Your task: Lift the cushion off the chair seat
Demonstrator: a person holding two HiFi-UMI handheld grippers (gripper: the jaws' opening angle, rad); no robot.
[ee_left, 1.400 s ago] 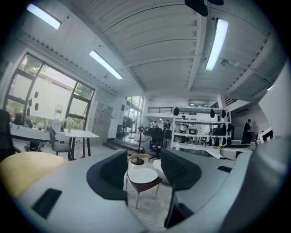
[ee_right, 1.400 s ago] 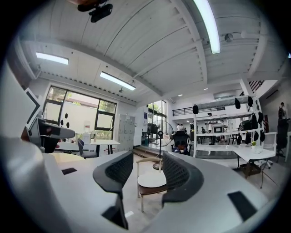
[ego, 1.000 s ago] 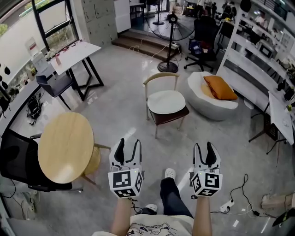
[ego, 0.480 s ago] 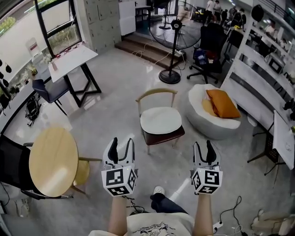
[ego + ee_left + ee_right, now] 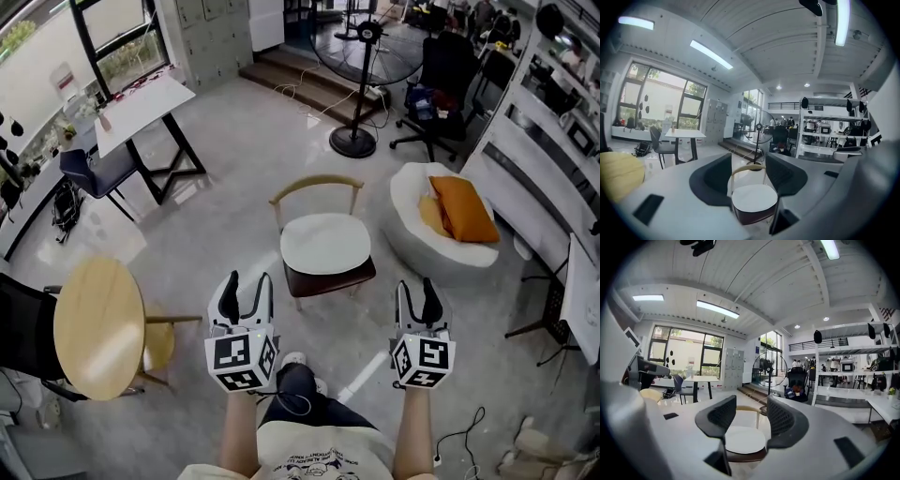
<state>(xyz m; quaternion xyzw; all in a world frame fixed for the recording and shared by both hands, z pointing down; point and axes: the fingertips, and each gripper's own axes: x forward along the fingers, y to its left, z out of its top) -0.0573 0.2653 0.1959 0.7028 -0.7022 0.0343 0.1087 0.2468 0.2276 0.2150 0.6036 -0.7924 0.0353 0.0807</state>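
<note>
Round white cushion [image 5: 325, 243] lies flat on the dark seat of a pale wooden chair with a curved back [image 5: 314, 182]. It seems to cover most of the seat.

Left gripper [image 5: 247, 281] and right gripper [image 5: 417, 286] are side by side, short of the chair and not touching it. Both pairs of jaws are spread, with nothing pinched.

You hold the left gripper [image 5: 242, 279] and the right gripper [image 5: 419, 286] out ahead of you, side by side and well apart, both pointing forward and tipped slightly down. Each has its jaws standing apart and empty. Your bare forearms [image 5: 240, 436] reach straight out behind them.
</note>
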